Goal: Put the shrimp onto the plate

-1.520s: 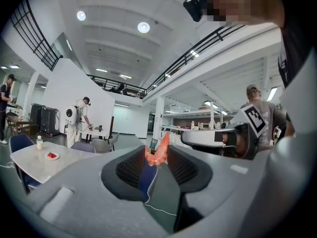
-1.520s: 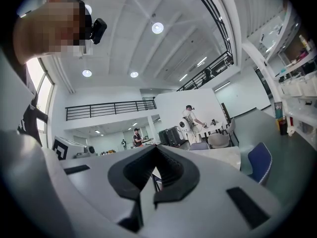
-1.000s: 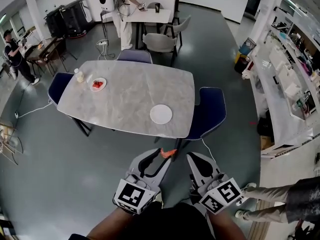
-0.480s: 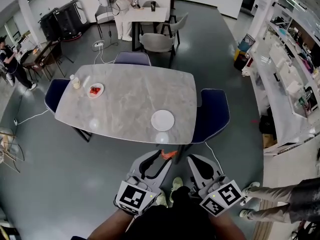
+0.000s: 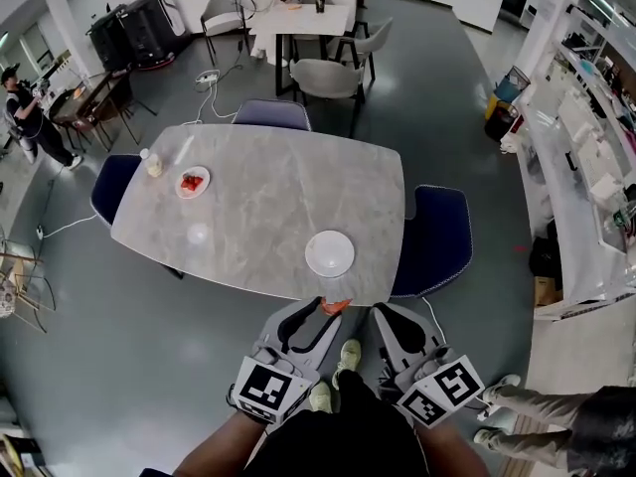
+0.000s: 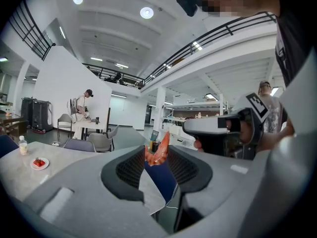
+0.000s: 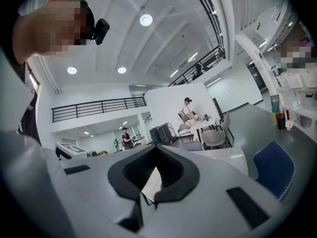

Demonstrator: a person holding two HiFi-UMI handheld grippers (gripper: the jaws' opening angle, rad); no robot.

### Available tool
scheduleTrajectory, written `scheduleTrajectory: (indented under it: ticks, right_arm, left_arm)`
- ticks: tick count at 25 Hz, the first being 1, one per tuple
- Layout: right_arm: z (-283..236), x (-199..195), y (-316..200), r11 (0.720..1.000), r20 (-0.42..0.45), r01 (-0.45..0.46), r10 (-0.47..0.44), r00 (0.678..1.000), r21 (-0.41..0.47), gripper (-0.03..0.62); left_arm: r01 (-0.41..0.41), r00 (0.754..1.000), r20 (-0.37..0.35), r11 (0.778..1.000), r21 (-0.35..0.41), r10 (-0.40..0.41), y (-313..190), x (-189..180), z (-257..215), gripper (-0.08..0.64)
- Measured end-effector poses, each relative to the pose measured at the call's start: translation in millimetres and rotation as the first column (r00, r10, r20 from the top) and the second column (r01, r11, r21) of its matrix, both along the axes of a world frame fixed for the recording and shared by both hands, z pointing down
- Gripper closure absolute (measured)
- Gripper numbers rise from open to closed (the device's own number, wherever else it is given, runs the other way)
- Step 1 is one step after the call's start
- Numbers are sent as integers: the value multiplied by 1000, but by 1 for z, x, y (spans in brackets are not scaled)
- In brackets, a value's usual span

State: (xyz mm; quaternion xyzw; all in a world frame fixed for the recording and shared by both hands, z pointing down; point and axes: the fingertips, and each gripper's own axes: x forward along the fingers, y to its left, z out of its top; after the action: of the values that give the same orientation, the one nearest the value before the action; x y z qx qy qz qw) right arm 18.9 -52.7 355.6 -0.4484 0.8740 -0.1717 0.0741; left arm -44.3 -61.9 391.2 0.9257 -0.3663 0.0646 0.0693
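Note:
An orange shrimp (image 5: 337,306) (image 6: 158,151) is pinched upright at the tips of my left gripper (image 5: 326,310) (image 6: 157,146), which is shut on it. It hangs just short of the near edge of the grey marble table (image 5: 258,207). An empty white plate (image 5: 329,252) lies on the table just beyond the shrimp. A second small plate (image 5: 193,182) (image 6: 39,163) with red shrimp sits at the far left, beside a small bottle (image 5: 154,164). My right gripper (image 5: 384,318) (image 7: 156,147) is shut with nothing in it, level with the left one.
Blue chairs stand at the table's right side (image 5: 438,238), far side (image 5: 270,114) and left end (image 5: 111,182). A bystander's legs (image 5: 542,405) are at the lower right. Another person (image 5: 25,117) stands far left. A white table with grey chairs (image 5: 323,73) lies beyond.
The table and empty plate have drawn closer to me and the grippers. Both grippers keep the same pose, the shrimp still held in the left.

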Motion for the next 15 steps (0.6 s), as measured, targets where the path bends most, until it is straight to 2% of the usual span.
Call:
scheduleTrajectory:
  ticks: [10,15]
  right_arm:
    - [12,31,-90,998,41,65,-64,997,-18,591]
    - [28,34,-122,994,59,101,-98,993,-47,591]
  left_arm:
    - [40,995,90,999,-27,-37,-78,31,29,425]
    - [72,988,141,995,-63,-63,-106,29,52,425]
